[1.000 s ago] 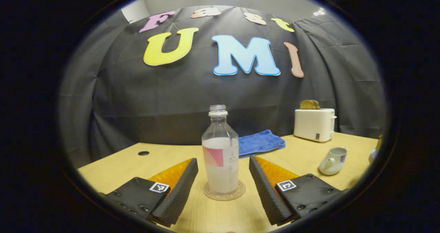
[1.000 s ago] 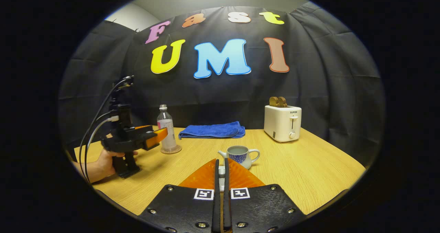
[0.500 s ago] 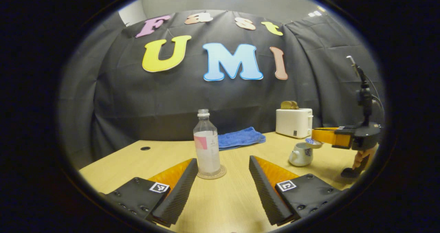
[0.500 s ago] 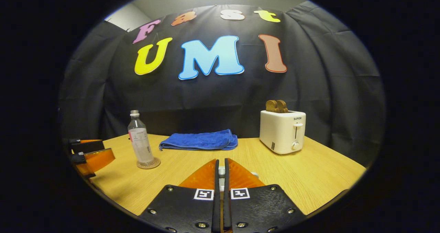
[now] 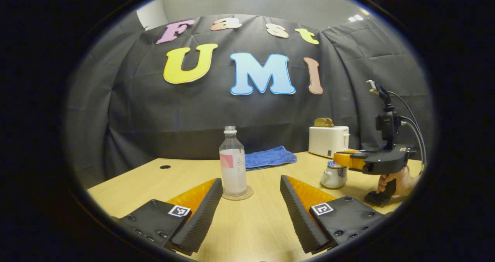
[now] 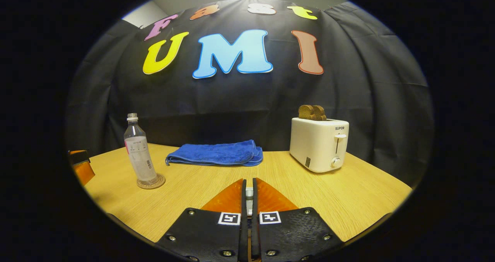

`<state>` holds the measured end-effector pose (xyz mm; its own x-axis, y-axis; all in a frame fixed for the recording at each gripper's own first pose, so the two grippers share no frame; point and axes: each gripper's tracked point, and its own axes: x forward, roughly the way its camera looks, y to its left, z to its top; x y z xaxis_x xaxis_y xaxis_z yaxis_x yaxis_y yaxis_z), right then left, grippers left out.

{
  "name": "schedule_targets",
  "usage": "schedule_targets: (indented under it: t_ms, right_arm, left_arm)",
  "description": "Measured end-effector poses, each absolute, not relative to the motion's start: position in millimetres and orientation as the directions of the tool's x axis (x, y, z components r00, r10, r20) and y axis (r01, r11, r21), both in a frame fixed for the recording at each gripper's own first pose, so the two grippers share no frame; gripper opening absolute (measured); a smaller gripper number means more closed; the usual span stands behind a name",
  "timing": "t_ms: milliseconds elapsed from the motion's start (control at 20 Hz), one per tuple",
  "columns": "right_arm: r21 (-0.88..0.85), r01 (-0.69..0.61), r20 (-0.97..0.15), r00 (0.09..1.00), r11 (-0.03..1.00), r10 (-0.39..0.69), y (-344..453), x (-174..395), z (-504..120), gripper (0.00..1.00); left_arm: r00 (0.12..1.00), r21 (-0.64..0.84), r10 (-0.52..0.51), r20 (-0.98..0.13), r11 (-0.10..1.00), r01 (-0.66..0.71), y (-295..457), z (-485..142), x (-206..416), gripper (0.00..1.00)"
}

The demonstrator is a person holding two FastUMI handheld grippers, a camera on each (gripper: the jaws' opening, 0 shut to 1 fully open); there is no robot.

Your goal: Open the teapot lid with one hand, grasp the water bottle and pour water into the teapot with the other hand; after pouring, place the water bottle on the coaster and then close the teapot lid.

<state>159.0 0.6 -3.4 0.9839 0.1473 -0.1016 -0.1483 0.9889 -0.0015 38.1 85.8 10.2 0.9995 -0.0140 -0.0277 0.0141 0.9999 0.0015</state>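
A wooden table (image 6: 328, 200) carries a coaster (image 6: 151, 182), a folded blue towel (image 6: 216, 153), a toaster (image 6: 319, 144) and a teapot (image 5: 333, 176).

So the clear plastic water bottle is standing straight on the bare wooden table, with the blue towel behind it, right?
Not quite. The clear plastic water bottle stands upright on a round coaster, not on the bare wooden table. The left gripper view shows it, as does the right gripper view. The folded blue towel does lie behind it.

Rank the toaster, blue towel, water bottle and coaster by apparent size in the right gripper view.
1. Blue towel and toaster: alike in area, not ranked.
2. Water bottle, though nearer the camera.
3. Coaster, clearly smallest.
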Motion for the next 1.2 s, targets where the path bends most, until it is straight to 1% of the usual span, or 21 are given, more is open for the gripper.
schedule_targets:
  t_ms: [100, 150, 200, 250, 300, 350, 400, 450, 500, 550, 650, 750, 850, 1000, 1050, 1100, 1200]
  right_arm:
    - [0.001, -0.145, -0.108, 0.984, 0.989, 0.144, -0.5, 161.3, -6.2, 0.04]
    - [-0.005, -0.142, -0.102, 0.985, 0.99, 0.141, -0.9, 157.9, -2.5, 0.08]
    - [-0.017, -0.143, -0.079, 0.987, 0.99, 0.141, -1.3, 155.9, 4.5, 0.1]
    - [-0.034, -0.126, -0.034, 0.992, 0.991, 0.125, -7.2, 150.6, 20.0, 0.15]
    - [-0.046, -0.106, -0.001, 0.994, 0.993, 0.106, -13.2, 145.8, 30.3, 0.25]
    - [-0.054, -0.087, 0.028, 0.996, 0.995, 0.089, -17.8, 131.1, 42.2, 0.42]
    - [-0.045, -0.078, 0.021, 0.997, 0.996, 0.079, -18.8, 115.6, 42.2, 0.48]
    - [-0.027, -0.078, 0.004, 0.997, 0.997, 0.078, -16.5, 98.1, 37.8, 0.57]
    - [-0.004, -0.088, -0.013, 0.996, 0.996, 0.088, -10.5, 74.9, 30.1, 0.72]
    - [0.008, -0.094, -0.028, 0.995, 0.996, 0.094, -5.0, 57.0, 21.8, 0.76]
    - [-0.004, -0.094, -0.032, 0.995, 0.996, 0.094, 1.6, 32.2, 10.5, 0.78]
    - [-0.033, -0.091, -0.05, 0.995, 0.995, 0.089, 5.2, 14.0, -1.4, 0.78]
    - [-0.005, -0.123, -0.063, 0.991, 0.992, 0.122, 17.2, 0.5, -8.6, 0.78]
    - [0.013, -0.107, -0.034, 0.994, 0.994, 0.107, 16.6, -8.0, -4.0, 0.78]
    - [0.007, -0.105, -0.028, 0.994, 0.994, 0.105, 16.7, -9.3, -4.0, 0.78]
    - [-0.002, -0.099, 0.003, 0.995, 0.995, 0.099, 16.3, -12.4, 2.4, 0.78]
    - [-0.007, -0.079, 0.003, 0.997, 0.997, 0.079, 13.9, -12.7, 0.5, 0.78]
  left_arm:
    - [0.999, 0.0, -0.009, -0.035, 1.0, 0.009, 86.6, 6.5, 38.9, 1.0]
    - [0.999, 0.001, -0.009, -0.036, 1.0, 0.009, 87.5, 7.4, 38.4, 1.0]
    - [0.999, 0.003, -0.006, -0.034, 1.0, 0.006, 87.5, 8.2, 37.1, 1.0]
    - [0.999, 0.003, -0.006, -0.033, 1.0, 0.006, 87.1, 9.3, 36.6, 1.0]
    - [1.0, 0.003, -0.006, -0.03, 1.0, 0.006, 85.8, 10.3, 34.9, 1.0]
    - [1.0, 0.004, -0.005, -0.028, 1.0, 0.005, 83.3, 11.6, 33.0, 1.0]
    - [1.0, 0.003, -0.005, -0.024, 1.0, 0.005, 80.1, 12.5, 28.3, 1.0]
    - [1.0, 0.0, 0.0, -0.02, 1.0, 0.0, 77.3, 13.5, 25.7, 1.0]
    - [1.0, -0.008, 0.008, -0.01, 1.0, -0.008, 72.3, 14.6, 20.4, 1.0]
    - [1.0, -0.01, 0.009, -0.004, 1.0, -0.009, 66.0, 15.2, 15.8, 1.0]
    - [1.0, 0.004, 0.017, 0.01, 1.0, -0.017, 54.1, 13.8, 6.6, 1.0]
    - [1.0, 0.022, 0.018, 0.017, 1.0, -0.018, 42.7, 11.7, -3.8, 1.0]
    - [1.0, 0.032, 0.015, 0.025, 0.999, -0.016, 33.3, 11.6, -12.2, 1.0]
    - [0.999, 0.006, 0.016, 0.029, 1.0, -0.016, 24.7, 7.9, -19.5, 1.0]
    - [0.999, -0.007, 0.024, 0.028, 1.0, -0.024, 24.6, 5.0, -20.9, 1.0]
    - [0.999, -0.013, 0.039, 0.021, 0.999, -0.038, 23.4, 1.1, -22.3, 1.0]
    - [0.998, -0.017, 0.065, 0.018, 0.998, -0.065, 30.0, 2.9, -22.1, 1.0]
